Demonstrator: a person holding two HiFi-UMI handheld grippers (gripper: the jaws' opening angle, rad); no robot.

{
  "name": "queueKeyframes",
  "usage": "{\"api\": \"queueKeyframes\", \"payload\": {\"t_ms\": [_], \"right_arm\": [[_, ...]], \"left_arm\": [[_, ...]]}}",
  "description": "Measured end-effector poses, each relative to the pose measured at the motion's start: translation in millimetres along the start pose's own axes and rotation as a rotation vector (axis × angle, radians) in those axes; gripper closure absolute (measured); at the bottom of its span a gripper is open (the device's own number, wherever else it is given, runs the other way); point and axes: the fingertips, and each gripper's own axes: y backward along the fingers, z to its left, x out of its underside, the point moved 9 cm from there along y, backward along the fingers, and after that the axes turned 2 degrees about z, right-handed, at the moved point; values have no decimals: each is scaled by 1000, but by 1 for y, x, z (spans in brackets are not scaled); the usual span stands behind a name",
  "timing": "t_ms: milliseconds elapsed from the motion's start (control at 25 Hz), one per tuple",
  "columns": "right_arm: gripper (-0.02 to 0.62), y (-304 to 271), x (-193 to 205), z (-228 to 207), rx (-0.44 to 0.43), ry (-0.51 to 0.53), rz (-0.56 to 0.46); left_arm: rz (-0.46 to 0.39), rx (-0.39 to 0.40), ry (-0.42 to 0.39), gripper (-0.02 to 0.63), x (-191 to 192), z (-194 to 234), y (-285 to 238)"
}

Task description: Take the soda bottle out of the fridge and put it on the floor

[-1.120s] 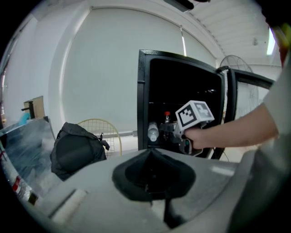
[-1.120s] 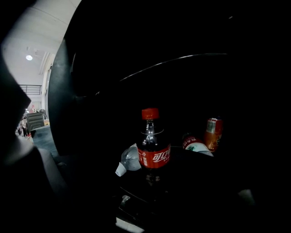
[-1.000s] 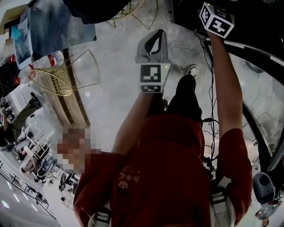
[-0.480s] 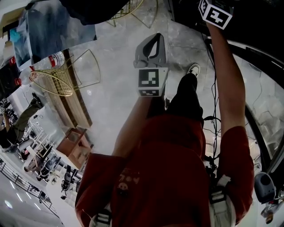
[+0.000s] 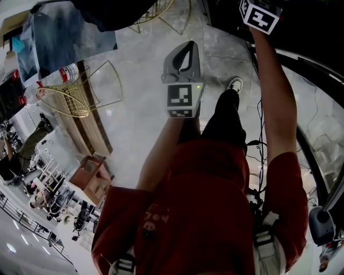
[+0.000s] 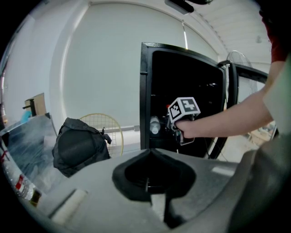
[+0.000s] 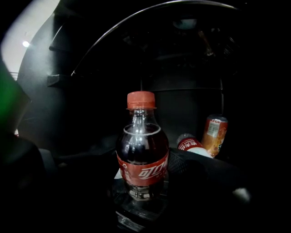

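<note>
The soda bottle (image 7: pixel 142 150), dark cola with a red cap and red label, stands upright on a shelf inside the black fridge (image 6: pixel 145 91), whose door is open. My right gripper (image 7: pixel 142 170) has just been closing with the bottle between its jaws. Its dark pads (image 7: pixel 191 164) lie against the bottle's sides, though the left side is nearly lost in shadow. In the head view only its marker cube (image 5: pixel 262 14) shows, at the fridge's mouth. My left gripper (image 5: pixel 187 45) hangs over the grey floor (image 5: pixel 140 107), shut and empty, its tips meeting (image 6: pixel 150 152).
Behind the soda bottle stand an orange can (image 7: pixel 214 134) and a lying red-labelled bottle (image 7: pixel 191 144). A black bag (image 6: pixel 77 145) and a gold wire chair (image 5: pixel 70 96) sit left of the fridge. Cables (image 5: pixel 258 145) trail by my foot (image 5: pixel 232 84).
The right gripper's marker cube has shifted slightly toward the top of the head view, further into the fridge. The left gripper has stayed where it was.
</note>
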Motion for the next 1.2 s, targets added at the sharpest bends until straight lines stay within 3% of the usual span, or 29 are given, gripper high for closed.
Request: {"api": "queueKeyframes", "payload": {"t_ms": [640, 920, 1200], "right_arm": [[291, 21, 4, 6, -36, 31, 32], [293, 43, 11, 1, -30, -24, 26], [293, 64, 16, 3, -22, -5, 55]], "left_arm": [[-17, -21, 7, 606, -4, -5, 20], [-30, -31, 9, 606, 0, -11, 35], [-40, -22, 4, 606, -4, -14, 46]]}}
